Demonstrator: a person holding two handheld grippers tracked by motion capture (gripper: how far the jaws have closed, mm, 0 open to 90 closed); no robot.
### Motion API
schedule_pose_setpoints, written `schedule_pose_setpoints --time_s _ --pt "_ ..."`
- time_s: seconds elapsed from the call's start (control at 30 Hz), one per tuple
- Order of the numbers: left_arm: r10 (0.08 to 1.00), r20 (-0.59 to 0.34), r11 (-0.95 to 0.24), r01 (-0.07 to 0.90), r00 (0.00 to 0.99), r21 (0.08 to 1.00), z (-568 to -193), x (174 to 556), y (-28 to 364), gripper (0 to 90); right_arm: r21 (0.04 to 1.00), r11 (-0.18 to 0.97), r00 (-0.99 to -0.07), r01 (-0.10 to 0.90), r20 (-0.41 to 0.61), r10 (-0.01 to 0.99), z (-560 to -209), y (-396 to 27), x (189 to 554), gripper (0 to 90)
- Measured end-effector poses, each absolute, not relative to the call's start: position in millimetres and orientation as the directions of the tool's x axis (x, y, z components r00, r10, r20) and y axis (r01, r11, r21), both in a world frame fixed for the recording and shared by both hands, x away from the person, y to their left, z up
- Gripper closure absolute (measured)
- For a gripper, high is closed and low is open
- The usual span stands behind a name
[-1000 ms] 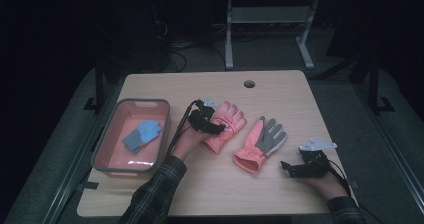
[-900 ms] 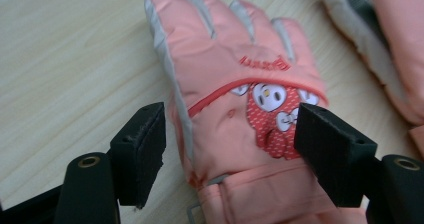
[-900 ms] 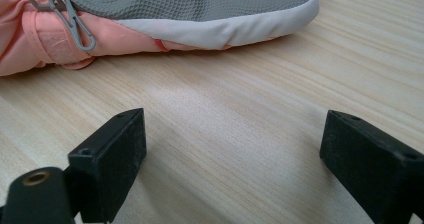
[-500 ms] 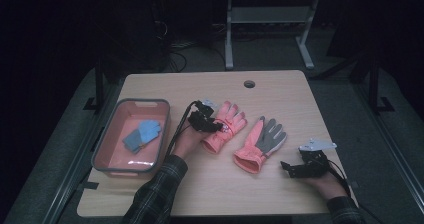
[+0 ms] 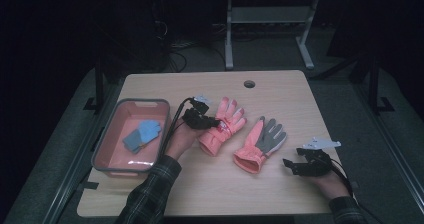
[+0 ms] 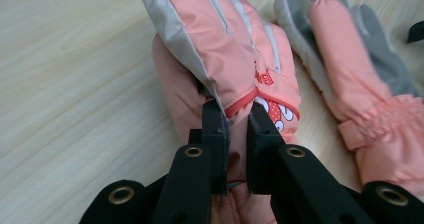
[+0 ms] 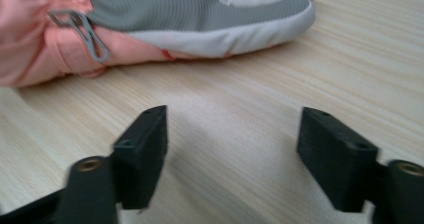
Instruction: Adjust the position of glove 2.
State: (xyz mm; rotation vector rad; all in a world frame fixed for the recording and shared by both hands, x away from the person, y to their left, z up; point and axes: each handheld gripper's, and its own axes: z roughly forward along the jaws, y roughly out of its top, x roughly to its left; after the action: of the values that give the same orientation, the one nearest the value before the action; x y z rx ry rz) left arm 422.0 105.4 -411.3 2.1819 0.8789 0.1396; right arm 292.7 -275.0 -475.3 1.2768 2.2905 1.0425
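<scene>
Two pink winter gloves lie mid-table. The left glove (image 5: 226, 123) is back up. My left gripper (image 5: 212, 123) holds its near side edge by the cuff; its jaws have just been closing, and they now pinch the fabric (image 6: 225, 34) between the pads, so the left gripper (image 6: 235, 116) is shut on it. The other glove (image 5: 261, 143) lies palm up, grey palm showing (image 7: 200, 9). My right gripper (image 5: 287, 165) rests to its right, pointing at it. The right gripper (image 7: 232, 129) is open; its jaws have just been narrowing with only bare wood between them.
A pink bin (image 5: 107, 144) with a grey rim stands at the table's left, with a blue glove (image 5: 141, 135) inside. A cable hole (image 5: 249, 83) sits near the far edge. A metal clip (image 7: 82, 31) hangs at the second glove's cuff. The wooden table (image 5: 280, 94) has dark floor around it.
The left gripper has closed onto the left glove's edge and shifted slightly. The right hand has stayed where it was.
</scene>
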Motion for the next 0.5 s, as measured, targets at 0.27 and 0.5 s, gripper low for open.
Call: schedule_pose_setpoints --time_s 0.27,0.5 --pt "0.615 -0.205 -0.433 0.543 0.761 0.719 -389 414 114 81.4 0.744 0.345 -0.600 0.573 0.093 0.794 -467 -267 297 78.5" --pt "0.592 -0.213 -0.434 0.530 0.777 0.728 -373 409 112 81.3 0.729 0.377 -0.658 0.571 0.132 0.741 -467 -244 308 90.0"
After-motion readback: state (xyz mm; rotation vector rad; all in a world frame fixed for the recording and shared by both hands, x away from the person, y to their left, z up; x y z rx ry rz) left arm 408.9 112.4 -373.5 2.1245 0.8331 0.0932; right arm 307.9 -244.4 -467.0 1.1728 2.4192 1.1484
